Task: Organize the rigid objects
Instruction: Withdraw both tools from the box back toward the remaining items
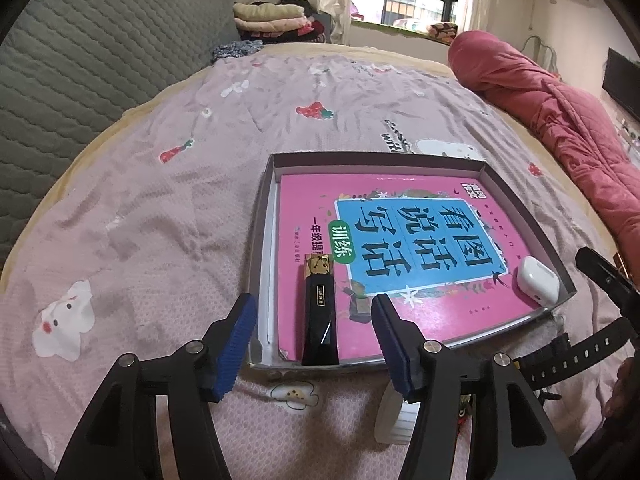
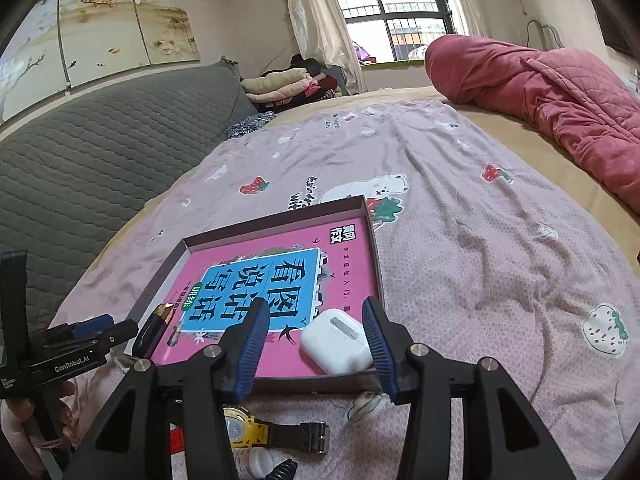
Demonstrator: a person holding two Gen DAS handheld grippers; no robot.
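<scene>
- Left wrist view: the left gripper (image 1: pixel 314 338) stands with its blue-padded jaws wide apart and grips nothing; it hovers over the near edge of a shallow dark cardboard box tray (image 1: pixel 524 216) that lies on a bed under a pink cartoon-print bedsheet (image 1: pixel 160 220).
- A pink softcover book with a blue title panel (image 1: pixel 400 240) fills the floor of the tray.
- A slim black rectangular case with a gold-patterned end (image 1: pixel 320 320) lies on the book near the tray's near-left corner, seen between the open jaws but not touched by either pad.
- A white glossy earbud case (image 1: pixel 538 280) rests on the book in the tray's near-right corner.
- A black perforated watch strap (image 1: pixel 576 354) lies on the sheet just outside the tray, to the right.
- A rolled red quilted blanket (image 1: pixel 560 112) lies along the far right of the bed.

- Right wrist view: the right gripper (image 2: pixel 314 342) also has its jaws spread; the earbud case (image 2: pixel 336 340) sits between them, close against the right pad, and whether they touch cannot be told.
- The black case (image 2: pixel 154 330) lies at the tray's (image 2: pixel 370 236) left near corner, just beside the tip of the left gripper (image 2: pixel 100 326).
- A yellow-faced wristwatch with a black strap (image 2: pixel 244 428) lies on the bedsheet (image 2: pixel 480 260) in front of the tray, beside a small white bottle (image 2: pixel 256 460).
</scene>
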